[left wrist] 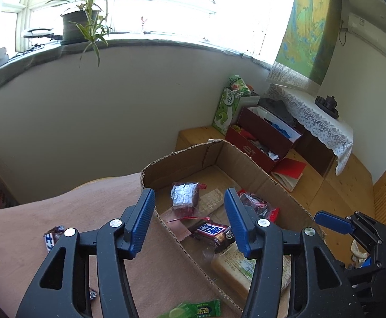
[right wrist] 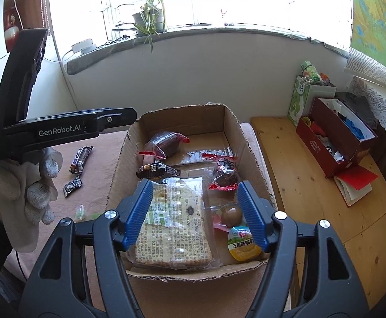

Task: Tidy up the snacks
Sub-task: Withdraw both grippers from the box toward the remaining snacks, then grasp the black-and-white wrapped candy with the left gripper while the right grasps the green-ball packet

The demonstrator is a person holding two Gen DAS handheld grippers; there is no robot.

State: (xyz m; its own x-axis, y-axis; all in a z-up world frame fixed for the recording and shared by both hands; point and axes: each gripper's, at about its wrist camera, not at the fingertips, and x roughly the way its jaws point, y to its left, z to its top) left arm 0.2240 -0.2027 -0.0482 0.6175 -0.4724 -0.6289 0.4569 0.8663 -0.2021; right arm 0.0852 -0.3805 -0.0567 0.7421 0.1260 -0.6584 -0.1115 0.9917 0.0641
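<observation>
Cardboard box [right wrist: 182, 122] sits on the pink cloth [right wrist: 97, 164], collecting the snacks: cracker pack [right wrist: 177, 222], chocolate bar [right wrist: 157, 171], small sweets. 2 bars [right wrist: 80, 156] wait outside on the cloth, likely next. Right gripper [right wrist: 194, 206] hangs over the box, jaws wide apart, empty. Left gripper [left wrist: 190, 217], jaws apart too, holds nothing.
</observation>
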